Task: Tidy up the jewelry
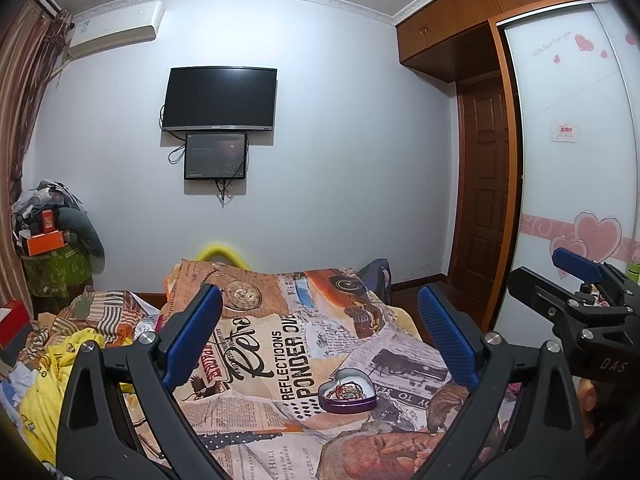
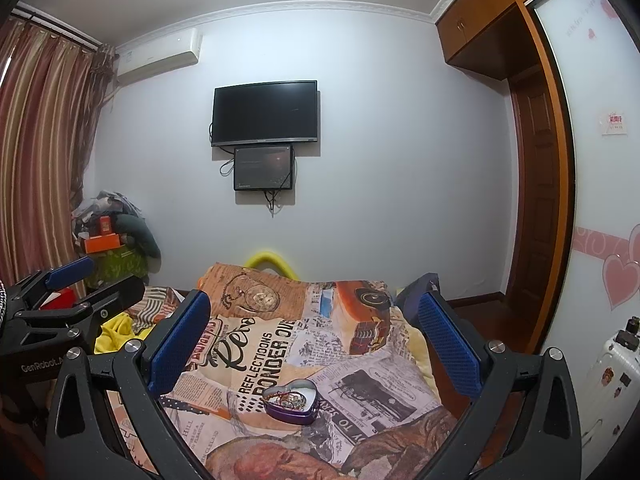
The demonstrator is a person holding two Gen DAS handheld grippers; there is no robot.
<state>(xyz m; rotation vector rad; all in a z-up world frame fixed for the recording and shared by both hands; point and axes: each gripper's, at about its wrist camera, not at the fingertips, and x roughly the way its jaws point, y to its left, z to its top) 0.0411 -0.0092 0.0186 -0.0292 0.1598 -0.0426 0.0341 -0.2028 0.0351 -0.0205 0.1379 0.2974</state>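
I hold both tongs raised above the bed, level and side by side, pointing at the far wall. My left tongs stand wide apart with nothing between the blue pads. My right tongs are spread just as wide, also empty.

The heart tin sits lidless on the newsprint blanket, ahead of me and below both tongs. From the left camera it lies at about 5 o'clock of centre, nearer the right pad; from the right camera it lies at about 6 o'clock, roughly midway between the pads. Inside it is a tangle of jewelry: reddish cord, beads and small metal pieces, too small to sort out.

My right tongs show at 3 o'clock in the left view, and my fingers grip the handle beneath.

A TV hangs on the wall at 12 o'clock.
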